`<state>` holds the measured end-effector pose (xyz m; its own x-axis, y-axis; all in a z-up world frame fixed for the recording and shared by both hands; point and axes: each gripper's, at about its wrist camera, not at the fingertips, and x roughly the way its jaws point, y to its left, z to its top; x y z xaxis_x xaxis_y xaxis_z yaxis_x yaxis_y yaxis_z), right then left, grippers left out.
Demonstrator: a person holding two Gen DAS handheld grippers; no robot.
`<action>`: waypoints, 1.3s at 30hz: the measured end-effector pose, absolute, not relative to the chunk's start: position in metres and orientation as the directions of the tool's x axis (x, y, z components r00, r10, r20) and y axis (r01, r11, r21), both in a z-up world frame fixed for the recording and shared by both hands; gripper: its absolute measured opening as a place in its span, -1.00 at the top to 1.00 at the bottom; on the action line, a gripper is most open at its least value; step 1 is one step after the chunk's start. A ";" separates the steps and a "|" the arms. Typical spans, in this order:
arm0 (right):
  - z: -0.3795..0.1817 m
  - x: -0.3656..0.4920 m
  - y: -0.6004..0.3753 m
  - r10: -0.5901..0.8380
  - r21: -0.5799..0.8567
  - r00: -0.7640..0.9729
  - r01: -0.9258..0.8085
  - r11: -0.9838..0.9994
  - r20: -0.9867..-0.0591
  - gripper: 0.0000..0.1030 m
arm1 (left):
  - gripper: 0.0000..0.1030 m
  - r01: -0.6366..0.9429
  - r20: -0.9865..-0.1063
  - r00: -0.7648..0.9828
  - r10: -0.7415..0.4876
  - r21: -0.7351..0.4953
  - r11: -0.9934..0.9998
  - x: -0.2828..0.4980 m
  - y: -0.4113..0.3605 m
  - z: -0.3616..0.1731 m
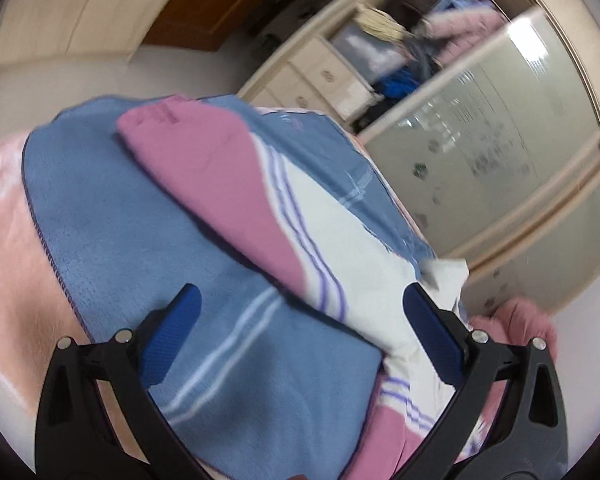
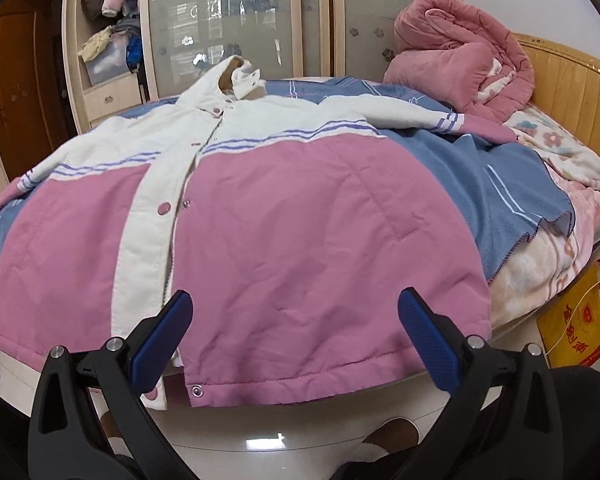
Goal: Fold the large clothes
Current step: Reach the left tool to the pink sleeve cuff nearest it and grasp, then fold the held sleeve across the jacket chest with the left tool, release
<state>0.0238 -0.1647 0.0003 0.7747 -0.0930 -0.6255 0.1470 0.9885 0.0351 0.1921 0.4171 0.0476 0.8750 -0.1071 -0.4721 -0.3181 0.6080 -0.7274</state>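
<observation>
Right wrist view has the right gripper [image 2: 294, 316] spread wide and empty just before the hem of the jacket [image 2: 300, 248], which lies flat, front up, on a blue blanket [image 2: 512, 184] across the bed [image 2: 540, 280], with a pink quilt [image 2: 460, 52] bundled at the headboard and a yellow bag [image 2: 580, 320] beside the bed. Left wrist view, blurred, shows the left gripper [image 1: 300, 308] equally open over a sleeve [image 1: 236, 184] resting on the blanket, and a wardrobe [image 1: 480, 140] behind.

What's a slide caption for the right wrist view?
Open right gripper poised at the hem of a pink-and-white jacket spread flat on a blue blanket.
</observation>
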 end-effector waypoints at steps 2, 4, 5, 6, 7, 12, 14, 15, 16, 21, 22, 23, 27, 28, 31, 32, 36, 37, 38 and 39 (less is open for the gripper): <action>-0.001 0.025 -0.163 -0.091 0.032 0.775 0.142 0.989 -0.626 -0.97 | -0.96 -0.309 -0.445 0.887 -0.123 -0.770 0.558 0.196 0.430 0.040; -0.002 0.028 -0.160 -0.088 0.031 0.772 0.137 0.990 -0.629 -0.97 | -0.96 -0.305 -0.429 0.893 -0.133 -0.796 0.522 0.198 0.438 0.034; -0.003 0.029 -0.159 -0.086 0.031 0.772 0.135 0.990 -0.630 -0.97 | -0.96 -0.305 -0.424 0.893 -0.149 -0.816 0.490 0.201 0.443 0.029; -0.003 0.030 -0.158 -0.086 0.030 0.772 0.135 0.990 -0.629 -0.97 | -0.96 -0.305 -0.413 0.893 -0.178 -0.846 0.437 0.205 0.447 0.020; -0.003 0.031 -0.158 -0.087 0.030 0.774 0.136 0.990 -0.627 -0.97 | -0.96 -0.312 -0.410 0.890 -0.197 -0.866 0.392 0.209 0.451 0.012; -0.004 0.035 -0.156 -0.083 0.034 0.767 0.135 0.990 -0.636 -0.97 | -0.95 -0.349 -0.432 0.880 -0.197 -0.871 0.347 0.227 0.463 -0.001; -0.004 0.035 -0.155 -0.082 0.031 0.768 0.131 0.991 -0.635 -0.97 | -0.95 -0.348 -0.427 0.886 -0.182 -0.870 0.349 0.234 0.467 0.002; -0.004 0.035 -0.154 -0.083 0.028 0.768 0.129 0.991 -0.635 -0.97 | -0.95 -0.349 -0.427 0.886 -0.179 -0.870 0.348 0.238 0.470 0.003; -0.004 0.035 -0.153 -0.083 0.025 0.767 0.128 0.991 -0.636 -0.97 | -0.94 -0.349 -0.425 0.887 -0.178 -0.872 0.345 0.242 0.471 0.003; -0.008 0.036 -0.152 -0.086 0.021 0.760 0.130 0.991 -0.644 -0.97 | -0.61 -0.360 -0.433 0.885 -0.174 -0.871 0.335 0.264 0.480 -0.002; -0.009 0.037 -0.152 -0.087 0.019 0.759 0.130 0.991 -0.646 -0.97 | -0.49 -0.370 -0.442 0.880 -0.172 -0.866 0.335 0.270 0.481 -0.003; -0.010 0.037 -0.151 -0.086 0.018 0.756 0.128 0.992 -0.648 -0.97 | -0.23 -0.375 -0.447 0.878 -0.171 -0.865 0.332 0.273 0.483 -0.004; -0.012 0.039 -0.147 -0.087 0.007 0.755 0.120 0.993 -0.649 -0.97 | 0.74 -0.421 -0.488 0.857 -0.165 -0.848 0.323 0.285 0.488 -0.017; -0.012 0.039 -0.147 -0.086 0.006 0.755 0.118 0.993 -0.651 -0.97 | 0.77 -0.419 -0.485 0.860 -0.160 -0.849 0.323 0.286 0.487 -0.019; -0.011 0.040 -0.148 -0.082 0.013 0.757 0.119 0.993 -0.649 -0.97 | 0.85 -0.420 -0.490 0.863 -0.124 -0.831 0.366 0.286 0.482 -0.010; -0.011 0.040 -0.149 -0.079 0.019 0.758 0.119 0.993 -0.647 -0.97 | 0.85 -0.410 -0.484 0.870 -0.099 -0.819 0.402 0.286 0.478 0.000; -0.009 0.039 -0.151 -0.058 0.044 0.761 0.112 0.993 -0.646 -0.97 | 0.87 -0.387 -0.459 0.888 0.000 -0.749 0.537 0.283 0.458 0.038; -0.009 0.039 -0.150 -0.051 0.047 0.760 0.107 0.993 -0.648 -0.97 | 0.88 -0.387 -0.453 0.891 0.029 -0.723 0.572 0.282 0.450 0.048; -0.009 0.039 -0.150 -0.043 0.050 0.760 0.098 0.994 -0.649 -0.97 | 0.88 -0.383 -0.444 0.894 0.058 -0.692 0.612 0.283 0.440 0.059; -0.008 0.038 -0.150 -0.038 0.052 0.760 0.094 0.994 -0.648 -0.97 | 0.88 -0.381 -0.435 0.897 0.080 -0.666 0.641 0.282 0.431 0.068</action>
